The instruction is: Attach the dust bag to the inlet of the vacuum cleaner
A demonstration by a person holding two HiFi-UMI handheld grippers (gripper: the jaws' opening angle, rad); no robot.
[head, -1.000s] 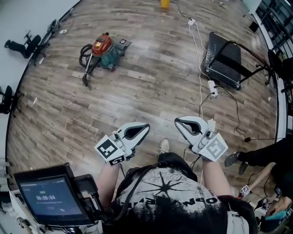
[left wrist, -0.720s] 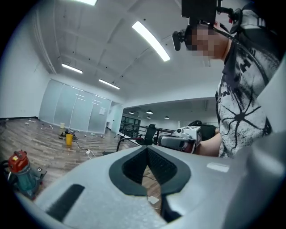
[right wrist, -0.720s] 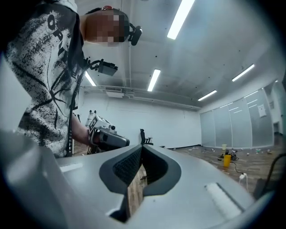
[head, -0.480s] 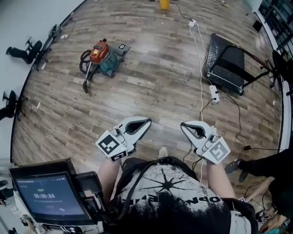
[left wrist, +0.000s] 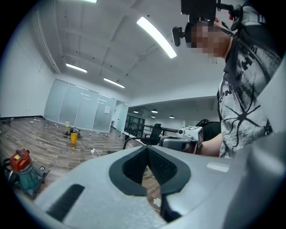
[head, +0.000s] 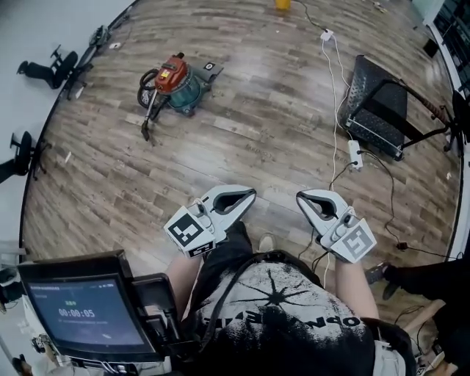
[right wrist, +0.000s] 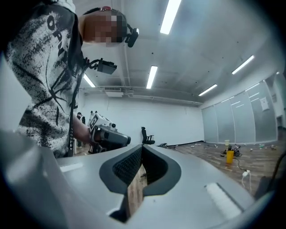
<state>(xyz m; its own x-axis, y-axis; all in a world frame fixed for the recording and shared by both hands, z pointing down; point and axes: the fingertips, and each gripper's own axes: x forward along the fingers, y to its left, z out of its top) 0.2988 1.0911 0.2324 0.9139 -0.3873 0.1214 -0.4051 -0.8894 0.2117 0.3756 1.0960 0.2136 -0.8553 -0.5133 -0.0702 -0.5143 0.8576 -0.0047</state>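
The vacuum cleaner (head: 176, 81), red on top with a teal body and a black hose (head: 150, 114), lies on the wooden floor far ahead to the left. It also shows small in the left gripper view (left wrist: 20, 172). My left gripper (head: 248, 196) and right gripper (head: 302, 197) are held side by side in front of the person's chest, pointing roughly level. Both are shut with nothing between their jaws. Each gripper view shows closed tips (left wrist: 146, 148) (right wrist: 142, 147) and the other gripper beside it. I see no dust bag that I can tell apart.
A black folded frame (head: 382, 103) lies at the right, with a white cable and power strip (head: 355, 154) beside it. A tablet screen (head: 81, 316) sits at bottom left. Black tripods (head: 51, 73) stand along the left wall. A yellow object (head: 283, 4) is at the far edge.
Both grippers have stayed shut and shifted a little right and down in the view as the person moves across the floor. The floor scene has slid with them.
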